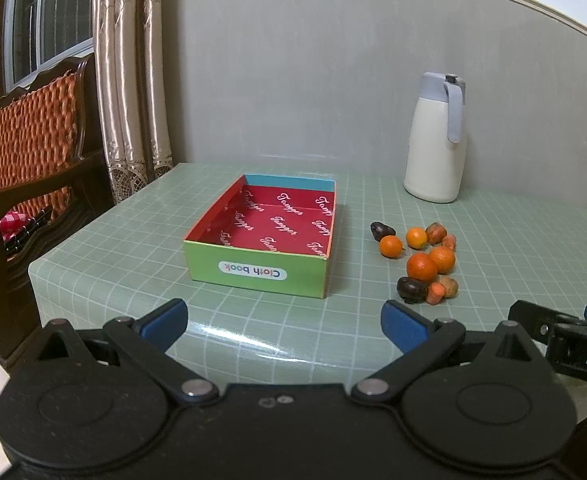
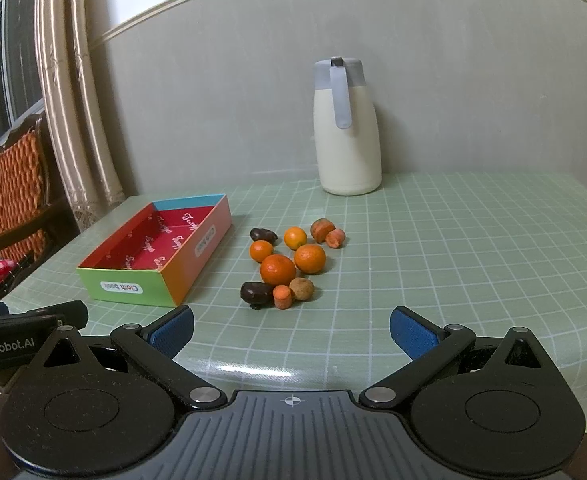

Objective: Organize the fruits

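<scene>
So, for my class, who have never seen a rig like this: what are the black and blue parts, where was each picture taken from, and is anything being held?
Each picture comes from a camera on a hand-held gripper, looking along its two blue-padded fingers. The left gripper faces an empty open box; the right gripper faces a pile of small fruits. Both are open and hold nothing. Everything sits on a green checked table, with a white jug behind.
</scene>
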Demonstrator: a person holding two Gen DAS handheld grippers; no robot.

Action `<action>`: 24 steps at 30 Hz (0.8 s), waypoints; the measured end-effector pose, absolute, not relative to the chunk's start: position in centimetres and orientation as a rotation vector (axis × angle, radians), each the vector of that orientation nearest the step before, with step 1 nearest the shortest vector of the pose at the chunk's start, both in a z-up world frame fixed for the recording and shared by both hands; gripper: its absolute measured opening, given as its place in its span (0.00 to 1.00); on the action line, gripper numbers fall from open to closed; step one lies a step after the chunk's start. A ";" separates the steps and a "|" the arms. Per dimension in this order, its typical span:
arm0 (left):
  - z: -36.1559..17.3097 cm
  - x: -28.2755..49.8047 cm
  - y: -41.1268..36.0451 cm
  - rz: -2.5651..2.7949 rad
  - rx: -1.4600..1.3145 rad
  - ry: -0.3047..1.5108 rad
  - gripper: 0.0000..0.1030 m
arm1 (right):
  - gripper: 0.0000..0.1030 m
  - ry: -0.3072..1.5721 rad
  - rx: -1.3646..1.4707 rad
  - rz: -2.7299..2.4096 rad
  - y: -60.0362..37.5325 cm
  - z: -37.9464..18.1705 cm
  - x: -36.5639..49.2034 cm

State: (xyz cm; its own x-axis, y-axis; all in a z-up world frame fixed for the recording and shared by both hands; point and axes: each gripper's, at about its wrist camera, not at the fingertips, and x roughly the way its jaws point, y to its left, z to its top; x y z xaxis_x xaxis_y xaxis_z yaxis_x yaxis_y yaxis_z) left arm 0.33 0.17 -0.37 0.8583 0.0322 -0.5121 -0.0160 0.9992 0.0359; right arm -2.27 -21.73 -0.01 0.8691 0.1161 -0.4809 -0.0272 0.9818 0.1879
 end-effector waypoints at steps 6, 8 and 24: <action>-0.4 0.4 0.2 0.024 0.031 0.537 0.94 | 1.00 0.511 0.177 0.075 -21.7 0.0 -2.3; -0.4 0.4 0.2 0.025 0.030 0.537 0.94 | 1.00 0.512 0.177 0.075 -21.6 0.0 -2.4; -0.4 0.4 0.3 0.025 0.026 0.536 0.94 | 1.00 0.515 0.170 0.077 -21.5 -0.1 -2.4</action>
